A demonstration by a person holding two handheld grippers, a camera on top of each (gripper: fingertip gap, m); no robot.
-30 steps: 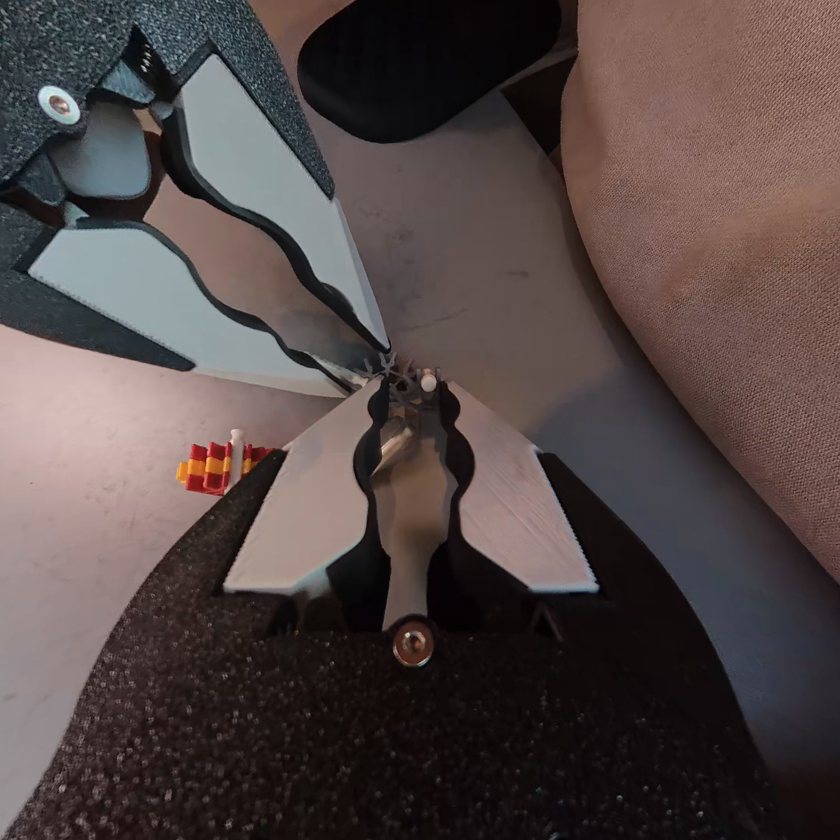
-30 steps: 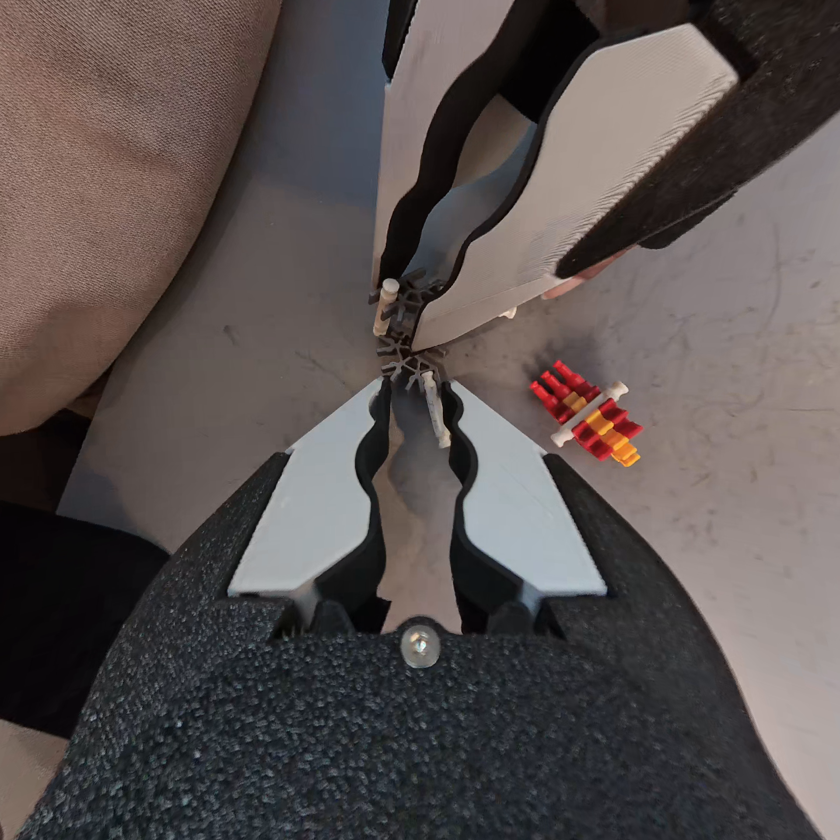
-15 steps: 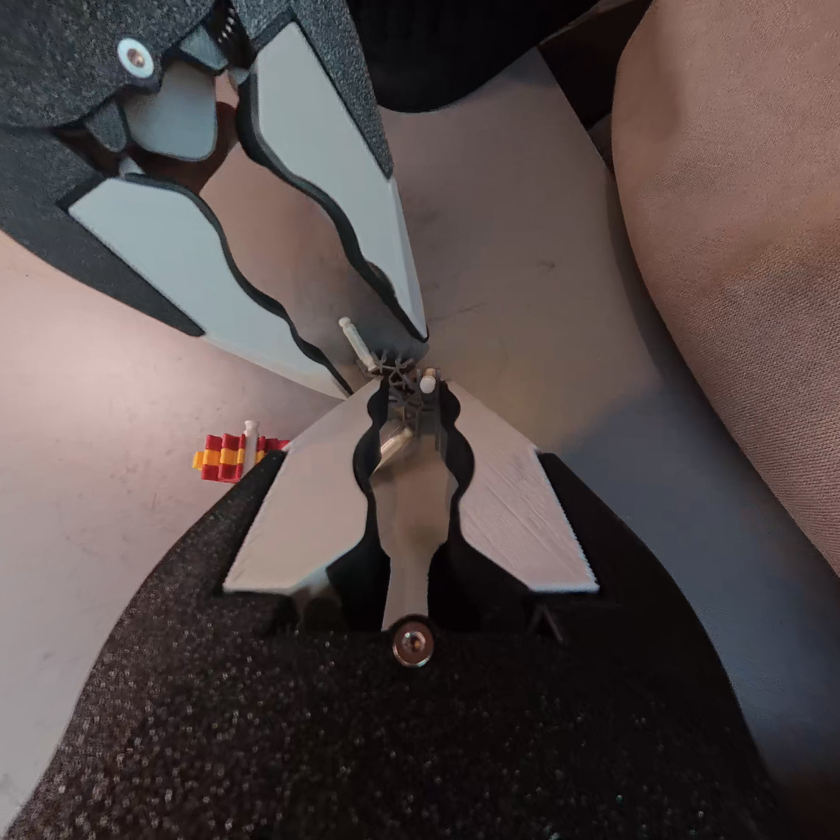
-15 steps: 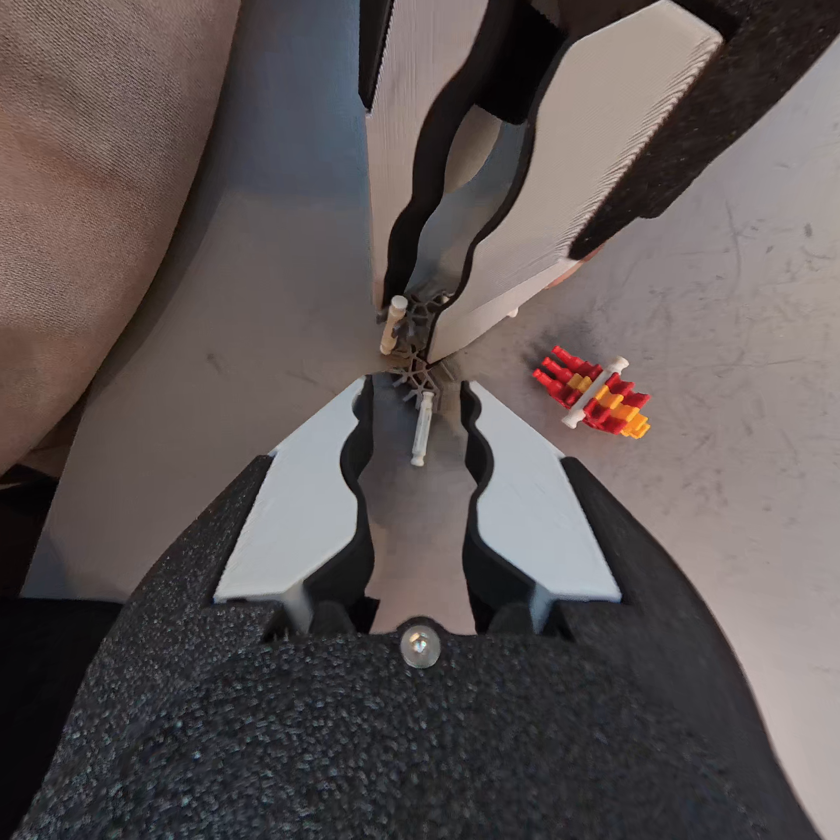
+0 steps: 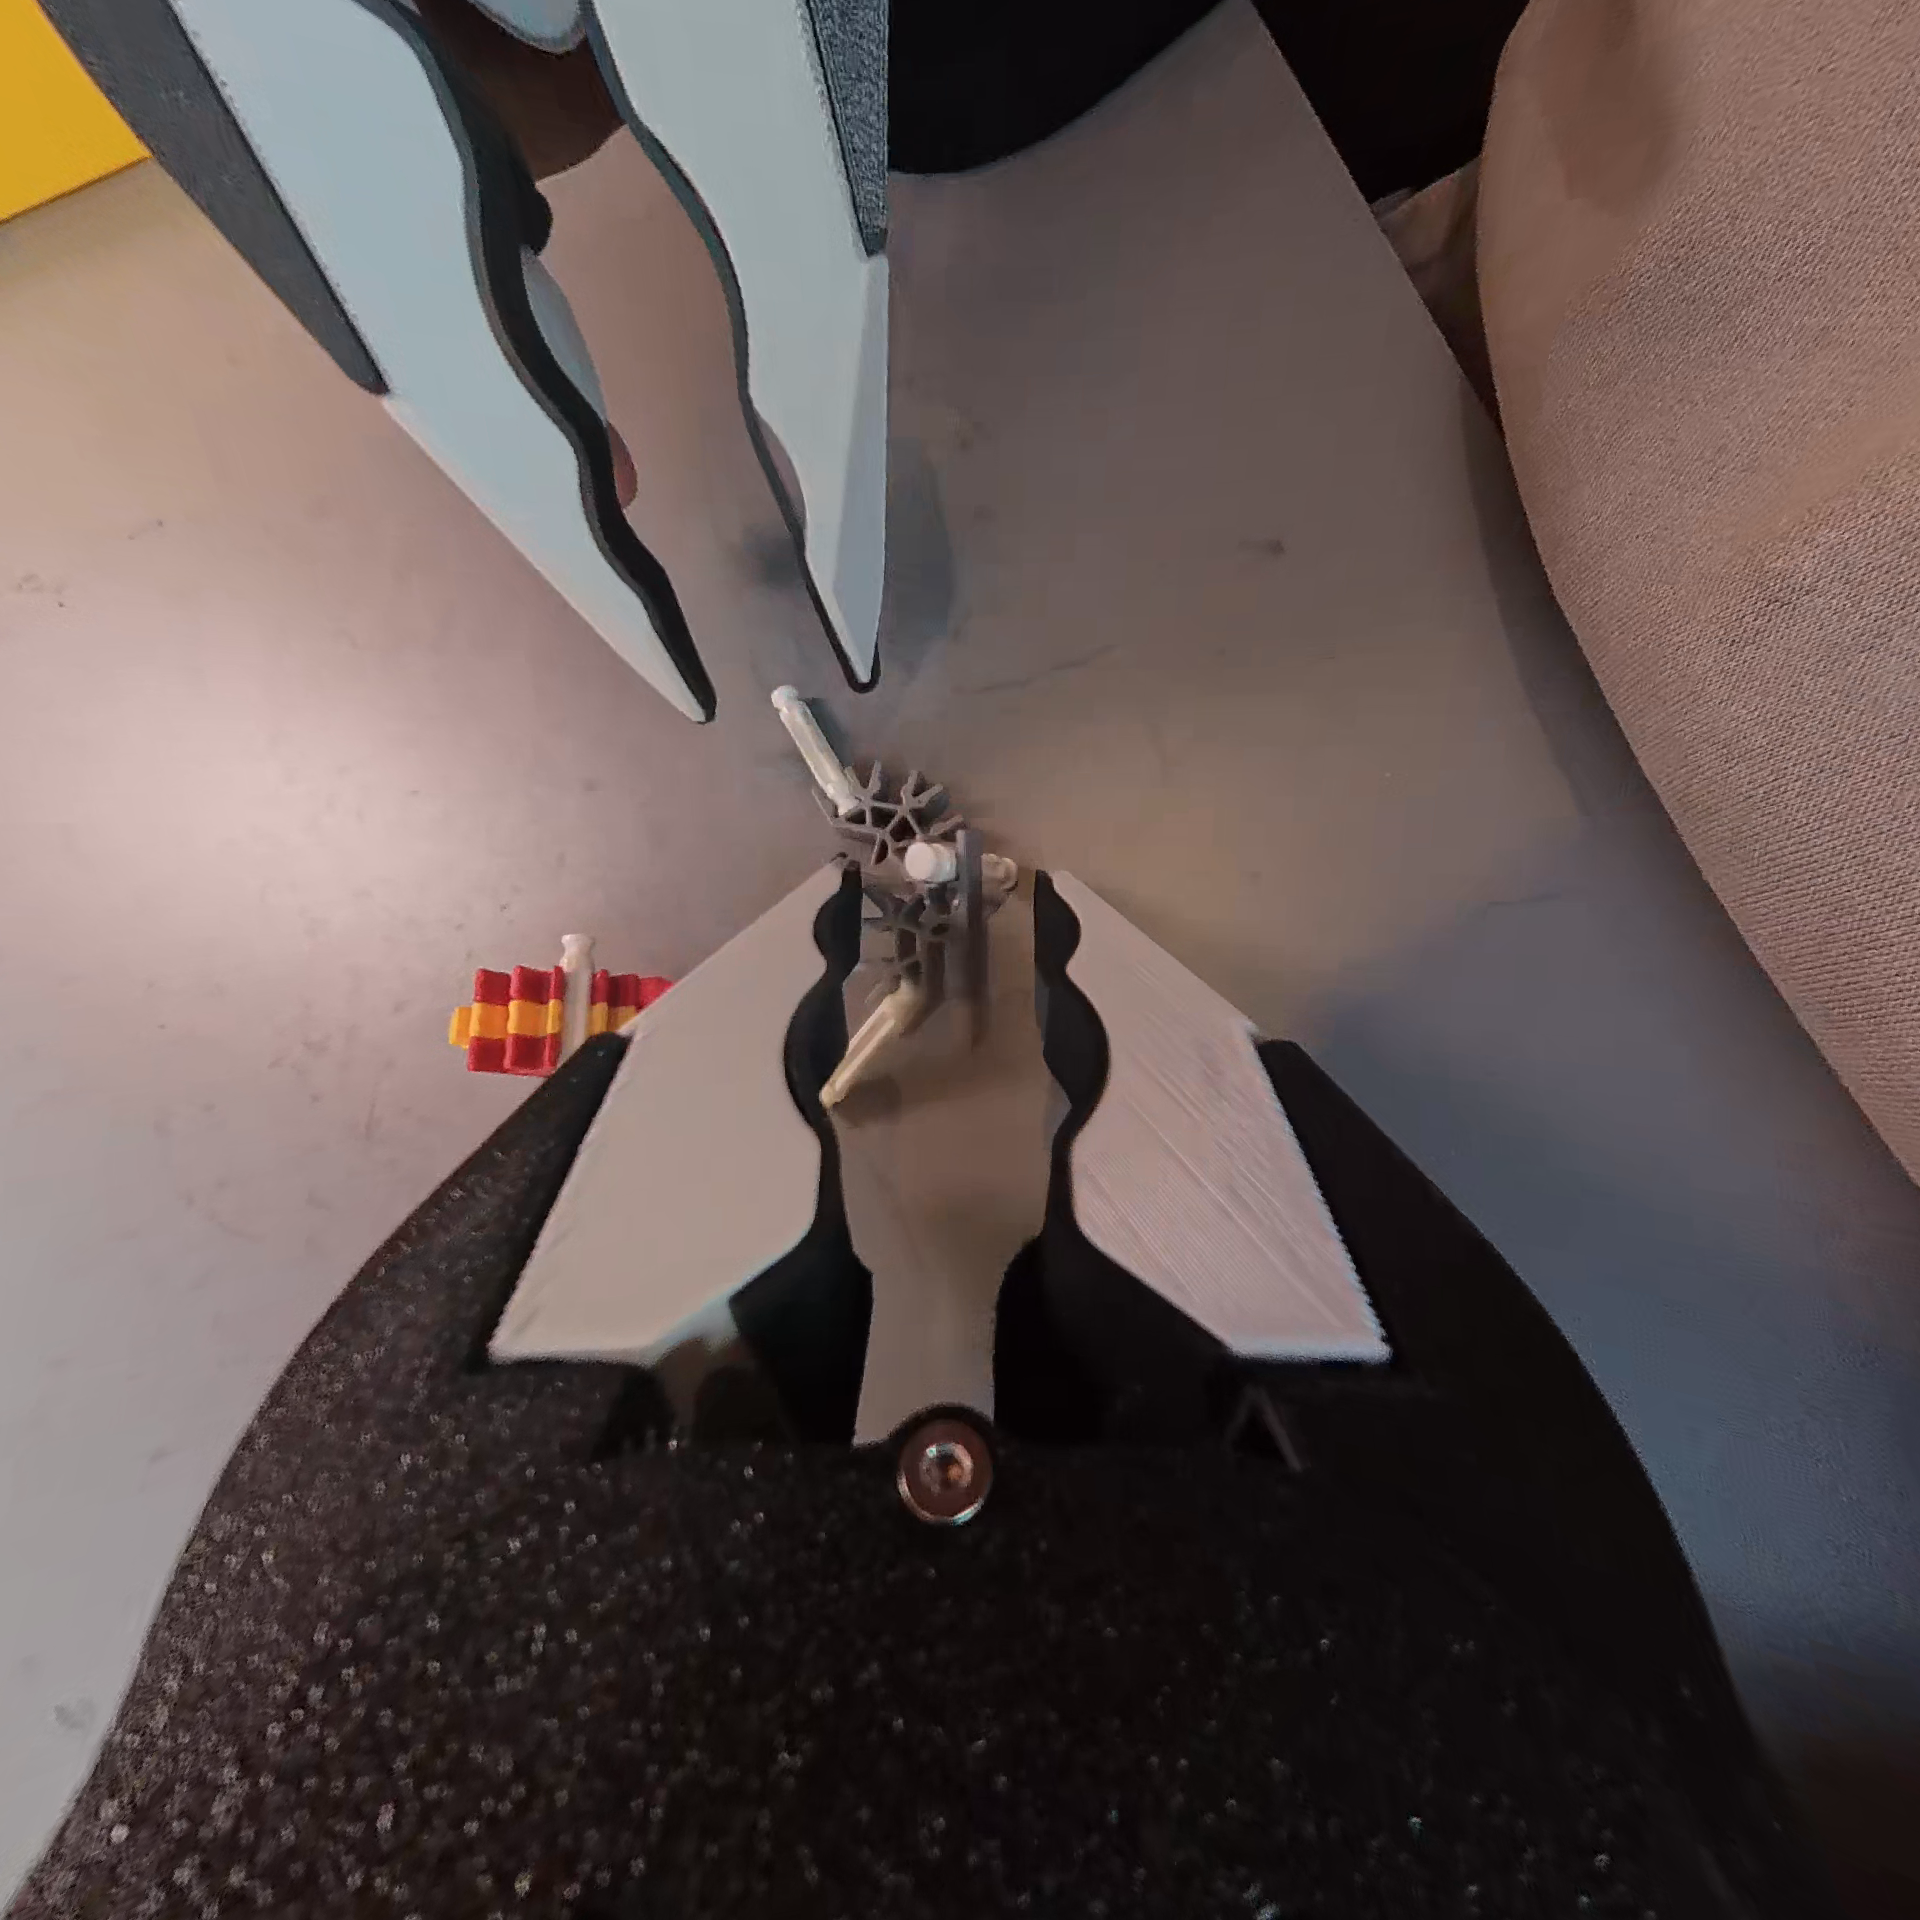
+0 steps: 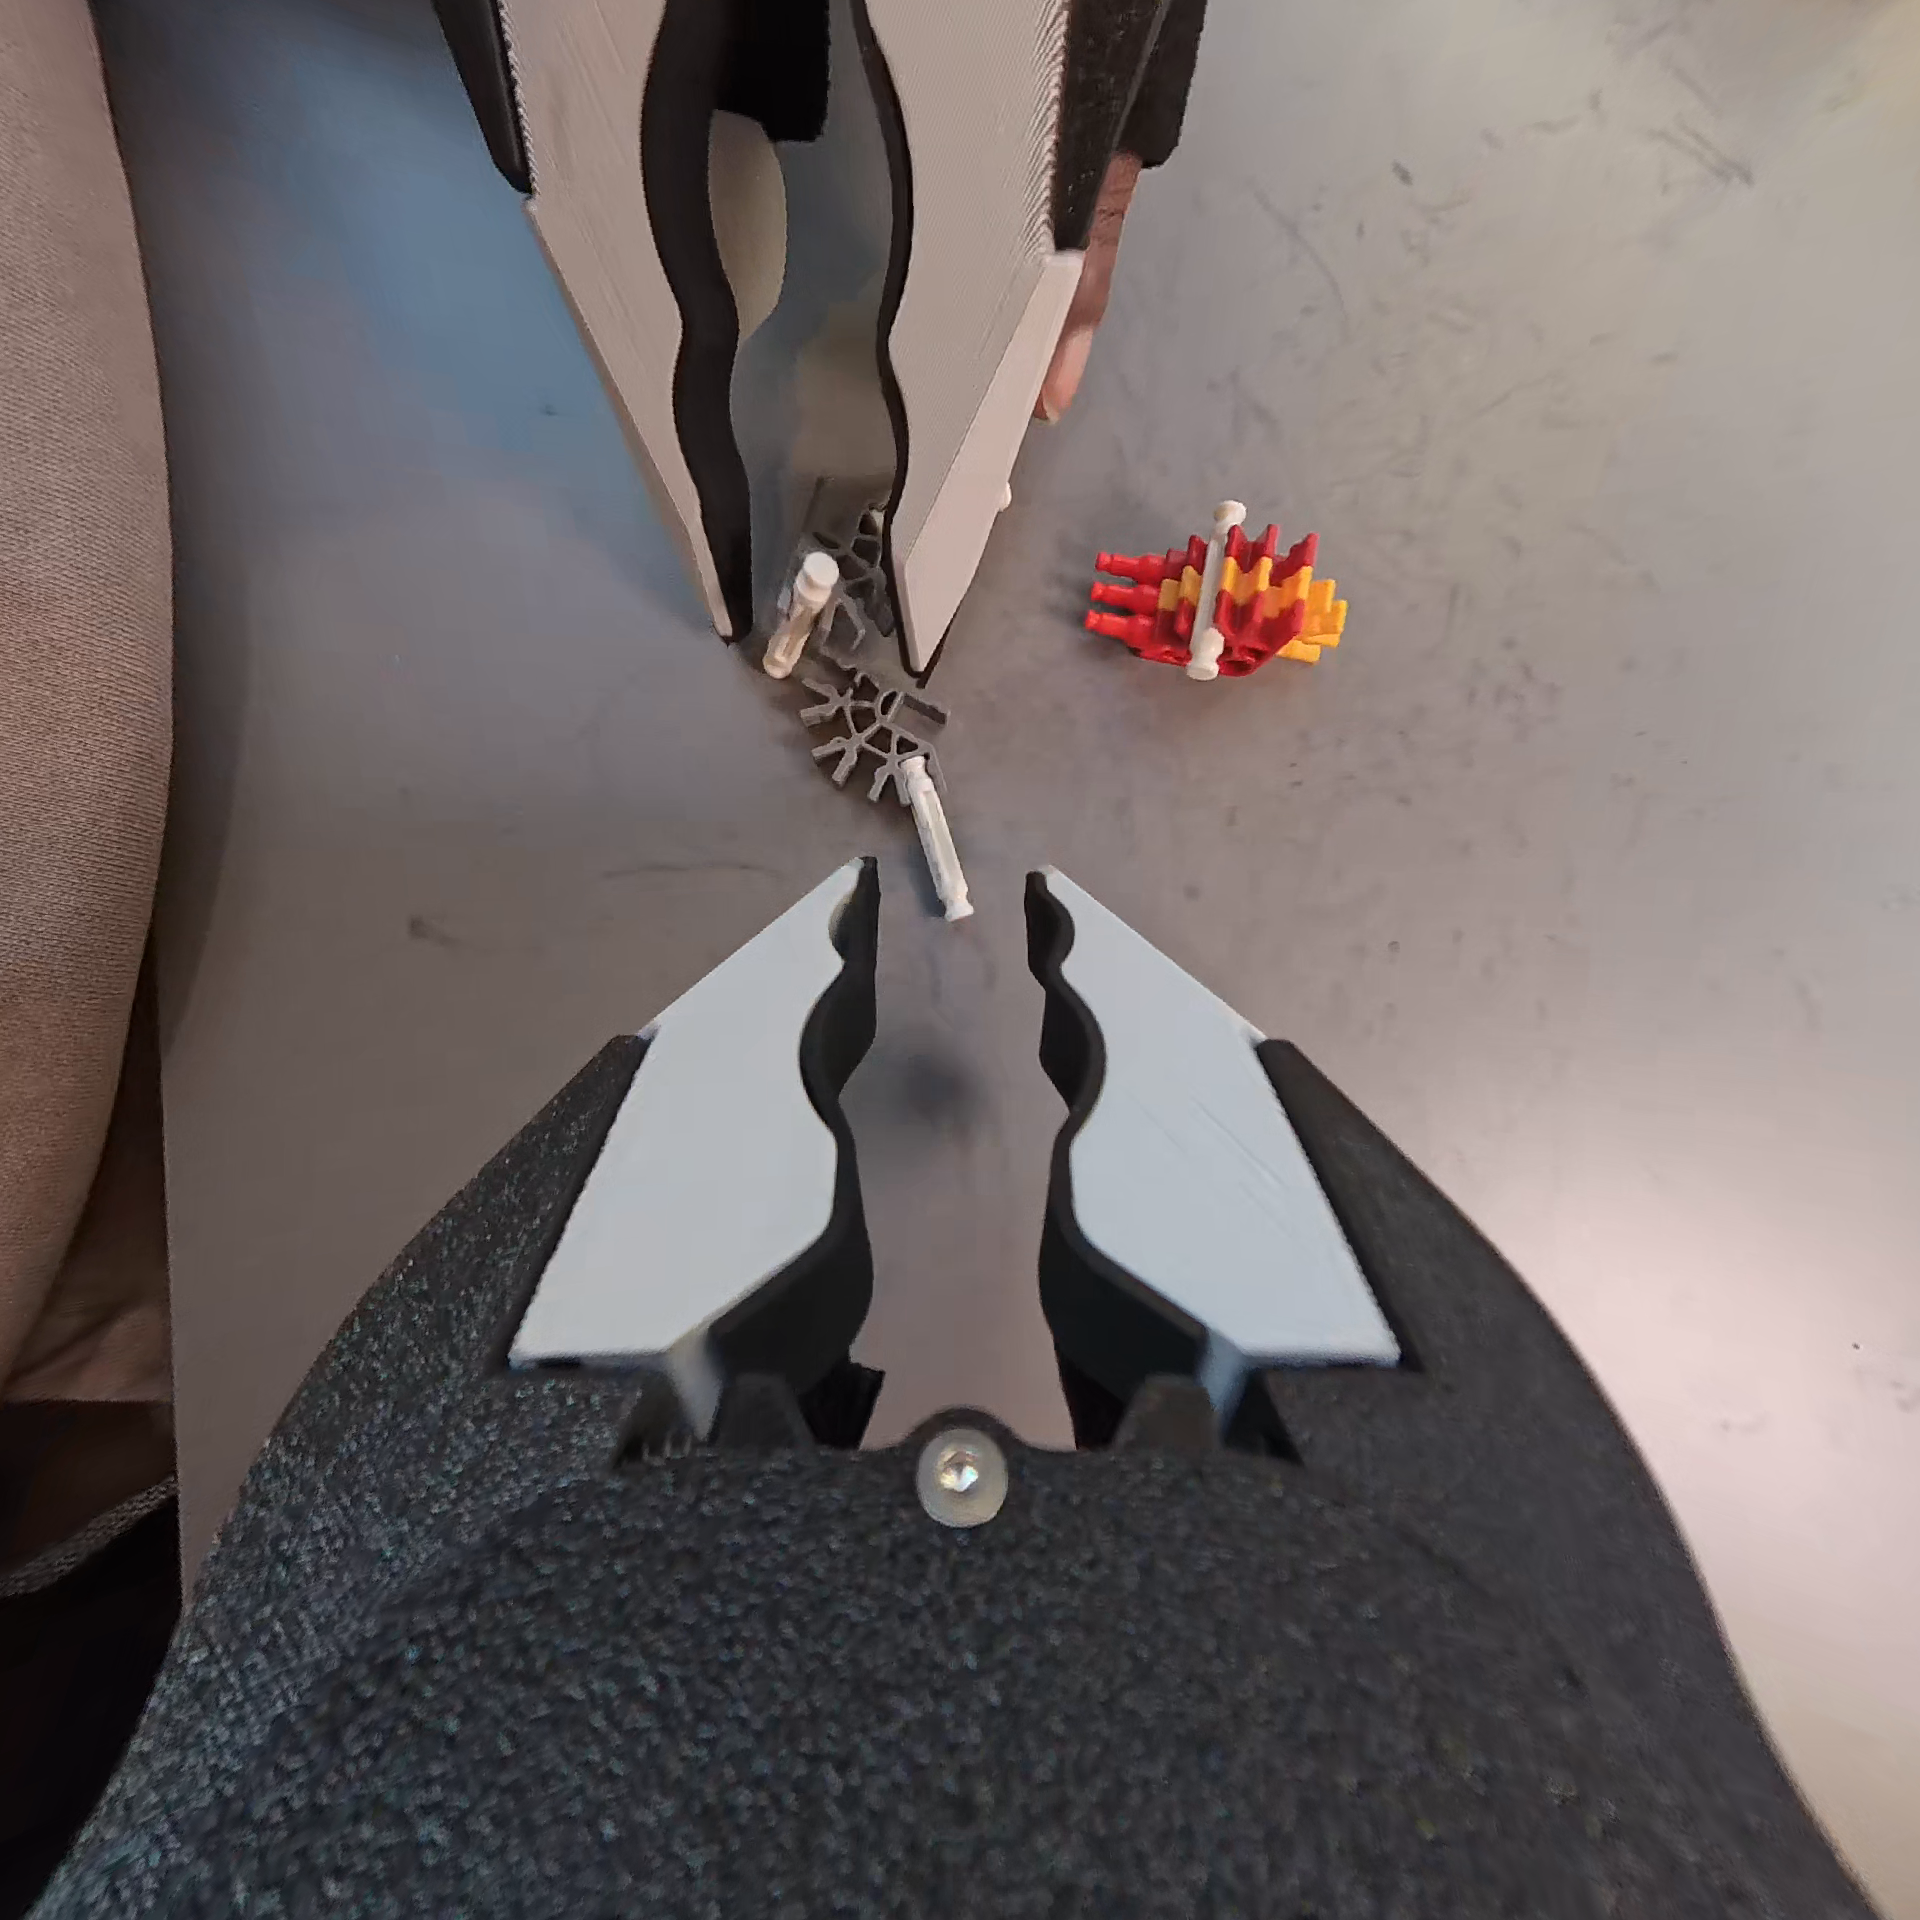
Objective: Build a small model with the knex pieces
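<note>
We are looking along the left gripper (image 5: pixel 940 883), whose fingers are pinching the near part of a grey snowflake-shaped connector assembly (image 5: pixel 904 862) fitted with short white rods (image 5: pixel 816 743). One rod is slanting back between the fingers toward the gripper body; another is pointing away, toward the right gripper (image 5: pixel 784 701).

The right gripper (image 6: pixel 951 883) is holding nothing: its fingers are spread, and their tips are standing just short of the free end of a white rod (image 6: pixel 940 852) (no contact is showing). Beyond that rod, the grey assembly (image 6: pixel 868 732) is lying on the grey tabletop (image 6: pixel 1455 935), and its far part is sitting between the left gripper's fingertips (image 6: pixel 925 582).

Ahead and to the right of the right gripper, a red-and-yellow connector cluster (image 6: pixel 1226 603) crossed by a white rod is resting well apart from both grippers; bare tabletop is lying around it on all sides. To the left of the right gripper, the table edge is running close by, with tan fabric (image 6: pixel 62 727) bulging beside it. In the left wrist view, the same fabric (image 5: pixel 1714 623) is bordering the right side, and the cluster (image 5: pixel 530 1018) is lying left of the fingers.
</note>
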